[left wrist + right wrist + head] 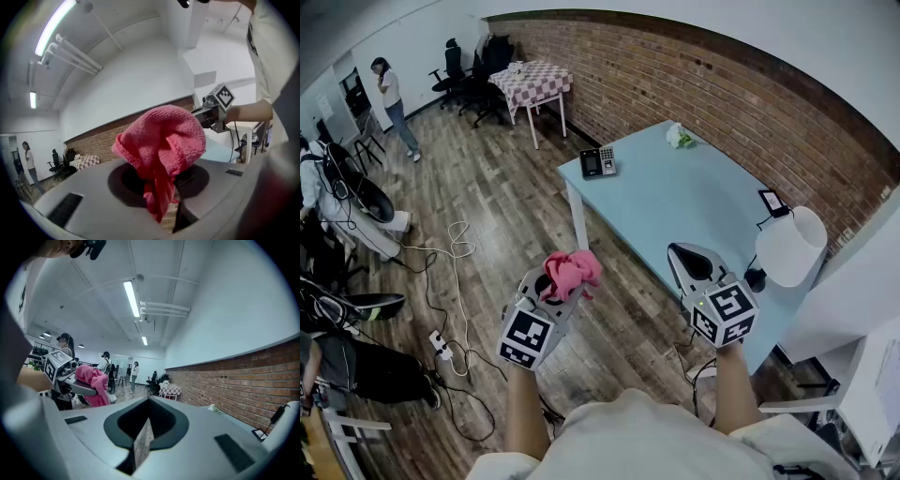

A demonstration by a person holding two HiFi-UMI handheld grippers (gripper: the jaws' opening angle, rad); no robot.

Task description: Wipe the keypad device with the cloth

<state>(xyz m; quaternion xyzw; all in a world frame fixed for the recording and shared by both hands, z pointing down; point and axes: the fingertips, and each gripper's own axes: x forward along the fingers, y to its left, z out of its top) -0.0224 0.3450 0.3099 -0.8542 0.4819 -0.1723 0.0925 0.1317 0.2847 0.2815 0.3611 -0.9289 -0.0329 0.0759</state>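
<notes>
Pinching cloth [161,138], left tongs [161,199], right tongs [142,444] closed

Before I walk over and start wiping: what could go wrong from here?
1. The cloth bulges in a loose ball above the left gripper, pinched only by a fold. Pressing down may pull it free.
2. The keypad device sits at the table's corner, so a wipe could push it off. The empty right gripper could steady it.
3. Cables lie on the floor nearby and could trip the person.
</notes>
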